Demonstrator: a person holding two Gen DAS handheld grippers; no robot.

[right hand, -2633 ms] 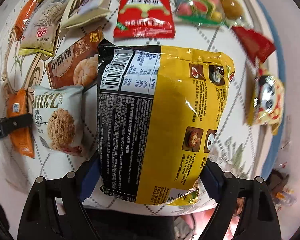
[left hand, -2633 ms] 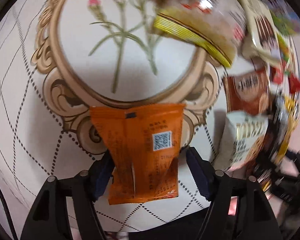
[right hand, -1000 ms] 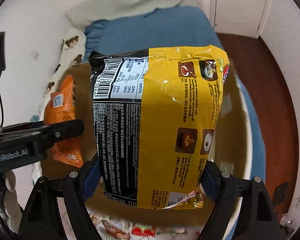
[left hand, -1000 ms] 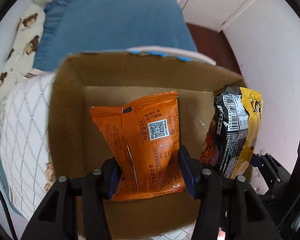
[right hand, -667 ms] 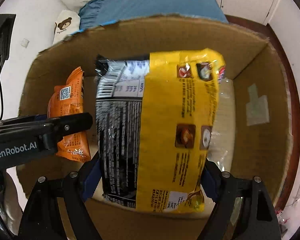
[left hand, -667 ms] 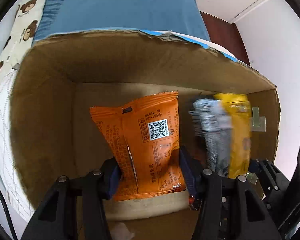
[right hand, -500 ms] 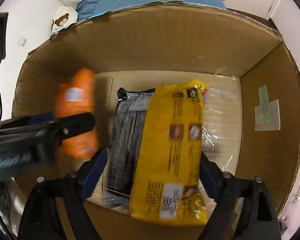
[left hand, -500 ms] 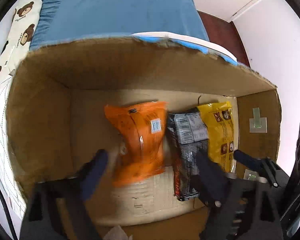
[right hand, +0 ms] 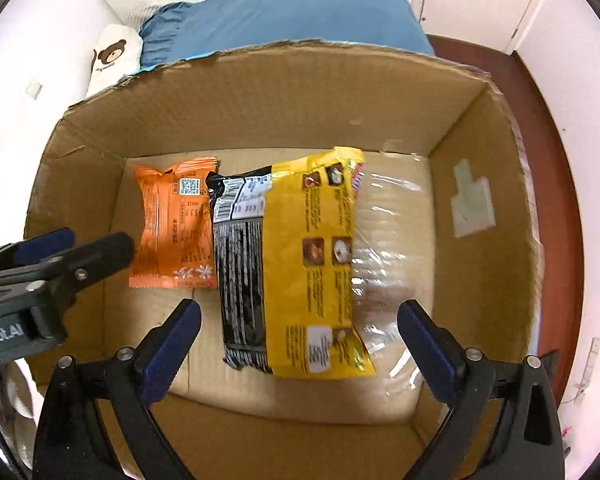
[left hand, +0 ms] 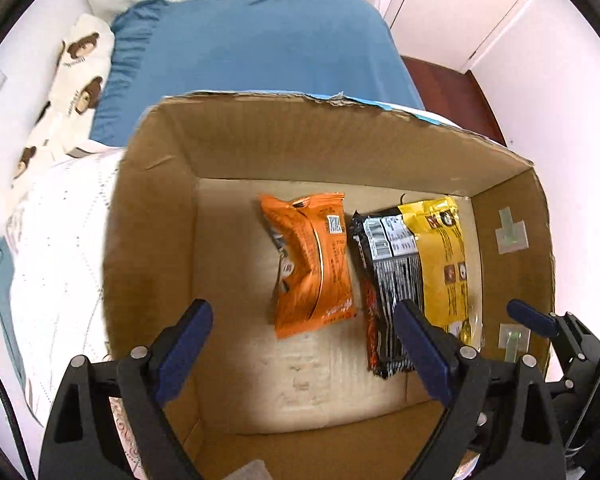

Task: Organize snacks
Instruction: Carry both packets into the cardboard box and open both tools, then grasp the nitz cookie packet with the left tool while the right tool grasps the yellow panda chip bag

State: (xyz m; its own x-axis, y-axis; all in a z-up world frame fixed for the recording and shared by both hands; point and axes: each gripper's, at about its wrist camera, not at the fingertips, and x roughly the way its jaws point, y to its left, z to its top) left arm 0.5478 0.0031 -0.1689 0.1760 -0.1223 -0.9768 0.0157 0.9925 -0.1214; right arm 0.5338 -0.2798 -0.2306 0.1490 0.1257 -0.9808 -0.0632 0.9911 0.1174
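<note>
The left claw [left hand: 302, 338] hangs above the open brown cardboard box [left hand: 156, 240], its two blue-padded fingers [left hand: 182, 338] spread wide with nothing between them. The right claw [right hand: 300, 340] hangs over the same box, its blue-padded fingers [right hand: 426, 350] likewise spread wide and holding nothing. In the right wrist view the left claw reaches in from the left edge, over the box's left wall, and in the left wrist view one blue fingertip of the right claw pokes in at the far right. Below them, on the box floor, lies the small orange foil snack packet [left hand: 312, 268] with a white code square near its top; it is crumpled and rests roughly at the middle of the floor. Just to its right lies the larger yellow-and-black noodle packet [right hand: 292, 264], barcode end toward the far wall, its black edge touching or slightly overlapping the orange packet's edge. A strip of shiny clear tape [right hand: 384, 248] runs along the floor to the right of the noodle packet, and pale tape patches [right hand: 472, 204] sit on the right inner wall. Beyond the box's torn far rim is a blue bed sheet [left hand: 252, 52], with a white teddy-bear print cloth [left hand: 76, 76] at the left and a white patterned cloth [left hand: 60, 264] beside the box's left wall.
</note>
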